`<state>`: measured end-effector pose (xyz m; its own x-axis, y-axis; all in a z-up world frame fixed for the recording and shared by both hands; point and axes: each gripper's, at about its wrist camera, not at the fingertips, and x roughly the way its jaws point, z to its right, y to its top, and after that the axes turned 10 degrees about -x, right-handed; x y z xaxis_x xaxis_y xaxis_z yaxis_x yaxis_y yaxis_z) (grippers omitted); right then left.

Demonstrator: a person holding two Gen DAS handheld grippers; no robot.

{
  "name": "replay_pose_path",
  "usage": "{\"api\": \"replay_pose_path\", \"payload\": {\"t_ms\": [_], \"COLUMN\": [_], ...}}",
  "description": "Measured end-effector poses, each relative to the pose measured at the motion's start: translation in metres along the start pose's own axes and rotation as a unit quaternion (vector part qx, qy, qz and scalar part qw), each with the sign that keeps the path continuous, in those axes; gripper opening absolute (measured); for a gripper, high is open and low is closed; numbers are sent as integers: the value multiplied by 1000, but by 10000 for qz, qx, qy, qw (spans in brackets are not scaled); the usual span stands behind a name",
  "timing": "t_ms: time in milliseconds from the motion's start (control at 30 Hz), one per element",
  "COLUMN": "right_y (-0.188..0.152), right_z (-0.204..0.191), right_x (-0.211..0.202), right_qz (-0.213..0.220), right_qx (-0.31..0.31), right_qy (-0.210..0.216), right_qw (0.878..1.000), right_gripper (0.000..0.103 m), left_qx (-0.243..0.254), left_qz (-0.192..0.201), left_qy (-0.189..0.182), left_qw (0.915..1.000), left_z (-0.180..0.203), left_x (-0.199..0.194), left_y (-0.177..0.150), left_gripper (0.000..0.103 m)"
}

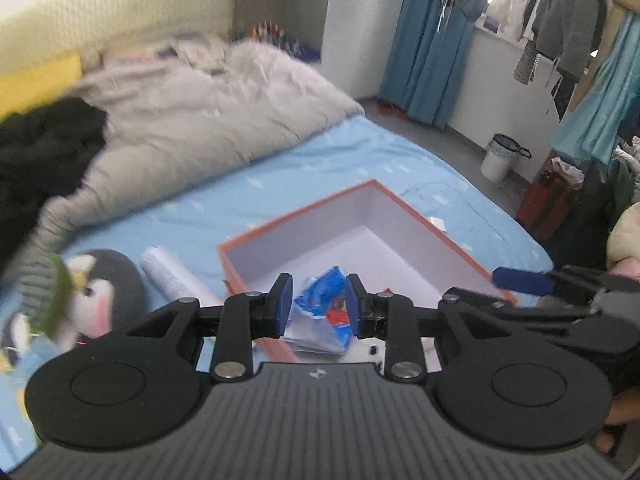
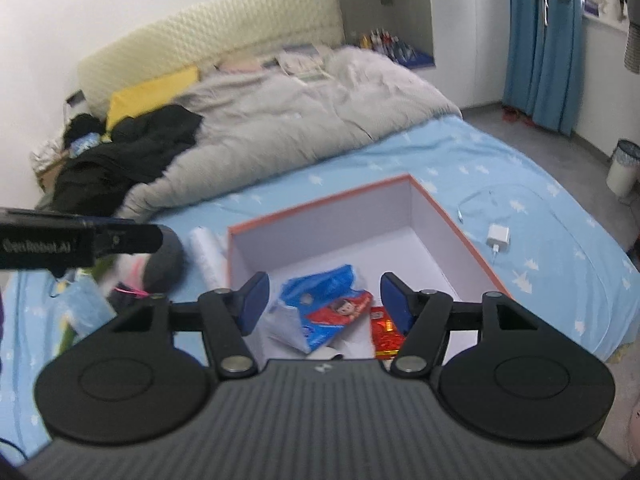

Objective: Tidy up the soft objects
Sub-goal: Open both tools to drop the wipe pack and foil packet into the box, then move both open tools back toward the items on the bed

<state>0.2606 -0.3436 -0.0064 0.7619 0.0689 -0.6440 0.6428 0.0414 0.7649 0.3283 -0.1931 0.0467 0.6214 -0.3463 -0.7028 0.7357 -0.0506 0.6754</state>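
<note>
An orange-rimmed box with a white inside sits on the blue bed sheet; it also shows in the right wrist view. A blue and red plastic packet lies in its near corner, seen too in the right wrist view, beside a small red wrapper. My left gripper is open and empty above the box's near corner. My right gripper is open and empty above the packet. A penguin plush and a white roll lie left of the box.
A grey duvet and black clothes cover the far half of the bed. A white charger with cable lies right of the box. A white bin and blue curtains stand by the far wall.
</note>
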Motion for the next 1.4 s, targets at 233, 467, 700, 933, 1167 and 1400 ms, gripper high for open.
{"api": "replay_pose_path", "payload": {"t_ms": [233,467,700,933,1167,1400], "right_y": [-20,-44,-65,-85,-110,-128], "right_z": [-33,-62,-89,-117,-144,-175], "right_x": [-45,-71,-88,-90,-89,-79], "right_qz": [475,694,793,693,509,296], "right_qx": [-196,-312,-349,-434,-512,-643], "right_qy": [173,370,547,742,934,1071], "right_qw": [9985,9964,9947,9939,9930,9917], "right_gripper": [64,64,64,64,64,64], "left_qx": [92,-360,-843,-1110,-1324,-1511], "left_qz": [417,578,719,770,679,533], "left_qy": [111,59,23,255,409,612], "left_qw": [9990,9977,9938,9905,9880,9852], "left_z": [-16,-40,-65,-86,-101,-119], "left_x": [-64,-108,-147,-167,-179,-181], "left_y": [-52,-100,-140,-175,-207,-237], "left_gripper": [33,33,33,33,33,33]}}
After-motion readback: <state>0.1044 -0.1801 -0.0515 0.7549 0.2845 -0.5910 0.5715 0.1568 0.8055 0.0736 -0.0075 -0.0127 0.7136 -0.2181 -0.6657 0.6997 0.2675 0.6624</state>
